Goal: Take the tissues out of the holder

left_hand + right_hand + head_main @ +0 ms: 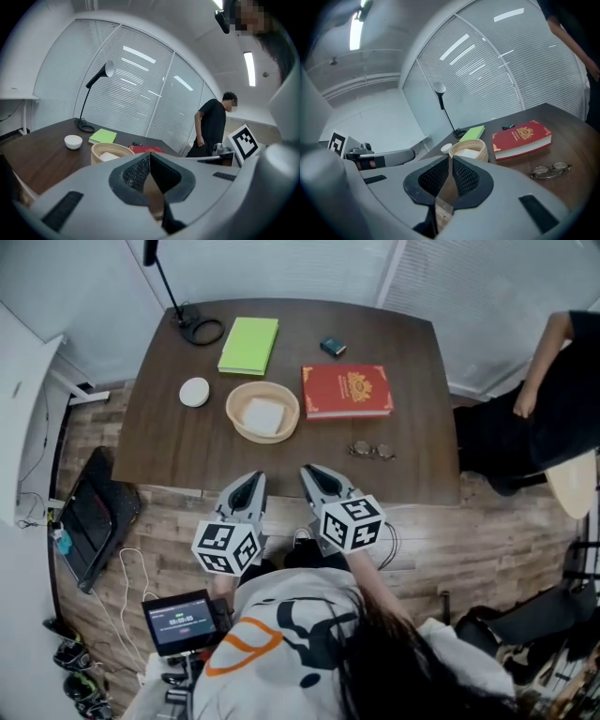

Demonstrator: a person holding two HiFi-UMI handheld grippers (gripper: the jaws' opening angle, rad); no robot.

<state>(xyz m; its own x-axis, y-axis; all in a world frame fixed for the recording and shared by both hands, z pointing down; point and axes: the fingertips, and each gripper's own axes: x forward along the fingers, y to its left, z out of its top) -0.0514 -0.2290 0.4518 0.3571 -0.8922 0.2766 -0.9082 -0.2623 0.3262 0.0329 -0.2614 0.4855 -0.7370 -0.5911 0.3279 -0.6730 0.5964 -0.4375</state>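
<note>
A round woven holder (235, 405) stands mid-table with a white stack of tissues (263, 416) lying inside it. Both grippers hover over the table's near edge, short of the holder. My left gripper (251, 480) is shut with nothing in it, and my right gripper (312, 472) beside it is also shut and empty. In the left gripper view the closed jaws (149, 155) point toward the holder (99, 151) and its tissues (108, 156). In the right gripper view the jaws (451, 158) stand just in front of the holder (474, 149).
A red book (346, 391) lies right of the holder, with glasses (373, 450) nearer the front edge. Behind are a green notebook (248, 345), a small white bowl (194, 392), a lamp base (202, 331) and a small dark box (333, 347). A person (553, 409) stands at the table's right.
</note>
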